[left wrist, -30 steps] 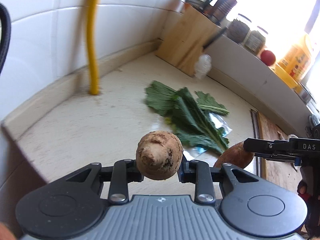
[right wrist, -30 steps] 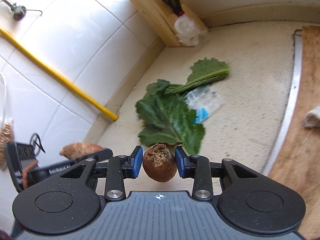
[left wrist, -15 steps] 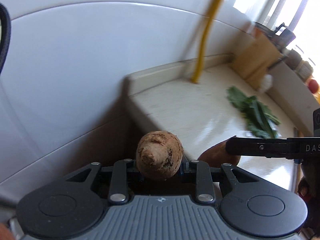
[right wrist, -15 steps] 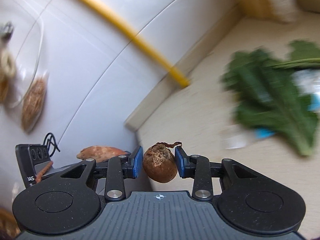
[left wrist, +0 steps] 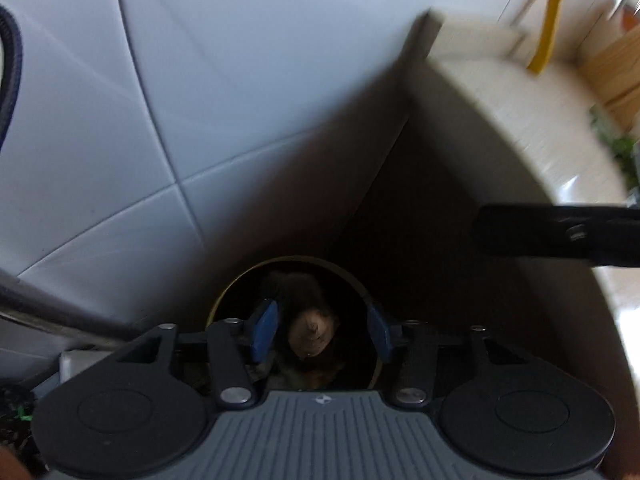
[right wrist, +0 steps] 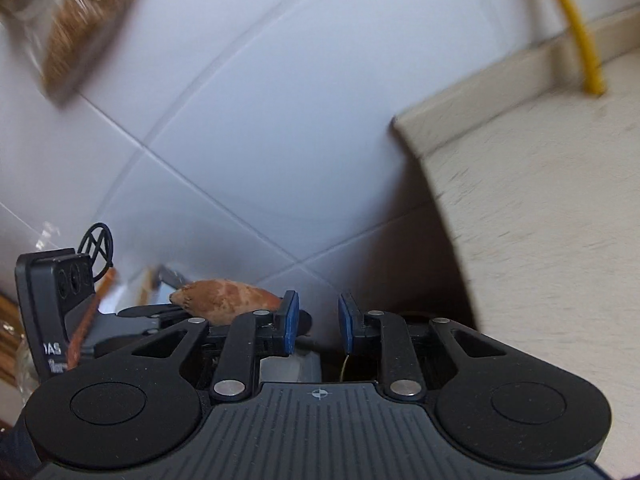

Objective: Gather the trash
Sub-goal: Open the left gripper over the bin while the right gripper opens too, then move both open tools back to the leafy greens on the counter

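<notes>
Left tool (left wrist: 318,334) just spread, sweet potato (left wrist: 311,330) loose between — end-on, over bin (left wrist: 224,296).

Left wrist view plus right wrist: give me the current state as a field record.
left tool: open; jaws have just been opening, pads clear of the sweet potato
sweet potato: end-on between the pads, over the bin mouth; whether it is falling, cannot tell
bin: round, yellowish rim, dark inside, below the counter's end
right tool: narrow gap; jaws have just been closing, nothing between them
counter: pale, to the right, ending at the tiled wall
</notes>
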Available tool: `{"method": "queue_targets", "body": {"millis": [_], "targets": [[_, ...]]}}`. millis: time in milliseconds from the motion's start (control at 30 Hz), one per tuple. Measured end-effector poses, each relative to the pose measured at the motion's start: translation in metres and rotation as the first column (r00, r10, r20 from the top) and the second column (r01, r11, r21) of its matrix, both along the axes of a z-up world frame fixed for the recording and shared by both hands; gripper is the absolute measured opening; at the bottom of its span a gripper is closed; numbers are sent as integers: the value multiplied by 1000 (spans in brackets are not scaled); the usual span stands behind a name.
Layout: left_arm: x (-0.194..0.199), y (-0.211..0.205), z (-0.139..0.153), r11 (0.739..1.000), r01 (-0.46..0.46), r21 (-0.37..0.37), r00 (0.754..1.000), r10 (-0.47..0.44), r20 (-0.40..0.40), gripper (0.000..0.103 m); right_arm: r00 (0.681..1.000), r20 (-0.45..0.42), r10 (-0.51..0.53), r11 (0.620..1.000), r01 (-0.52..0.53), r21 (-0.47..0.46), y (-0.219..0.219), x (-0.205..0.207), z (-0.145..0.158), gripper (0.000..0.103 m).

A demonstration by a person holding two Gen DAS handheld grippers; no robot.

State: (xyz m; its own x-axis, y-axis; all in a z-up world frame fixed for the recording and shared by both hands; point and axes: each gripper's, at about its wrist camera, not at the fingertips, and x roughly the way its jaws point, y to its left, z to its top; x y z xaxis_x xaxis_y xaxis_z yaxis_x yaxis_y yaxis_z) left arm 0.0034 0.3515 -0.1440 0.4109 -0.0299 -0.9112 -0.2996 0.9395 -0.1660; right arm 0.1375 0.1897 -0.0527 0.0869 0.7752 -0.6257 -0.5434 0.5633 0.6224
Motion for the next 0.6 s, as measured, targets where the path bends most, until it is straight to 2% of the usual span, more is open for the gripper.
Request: {"method": "queue_targets", "body": {"millis": [67,200,433,600], "targets": [[4,1,-6,1000,-12,19,999,12,-30,45,1000,-26,8,1000,-9,-12,10,-2,-8,30],[4,1,-2,1000,-10,-2,1000,10,-9,46,999,-30,16,999,-18,-43,16,-6,-12,35],[14,-17,26,997,56,58,997,-58,43,50,999,-30,-15,998,13,-61,7,-12,-6,39],[21,-36,51,987,119,109,987,-129,97,52,999,5,-50,998,50,-49,-15,-17,11,49]]}}
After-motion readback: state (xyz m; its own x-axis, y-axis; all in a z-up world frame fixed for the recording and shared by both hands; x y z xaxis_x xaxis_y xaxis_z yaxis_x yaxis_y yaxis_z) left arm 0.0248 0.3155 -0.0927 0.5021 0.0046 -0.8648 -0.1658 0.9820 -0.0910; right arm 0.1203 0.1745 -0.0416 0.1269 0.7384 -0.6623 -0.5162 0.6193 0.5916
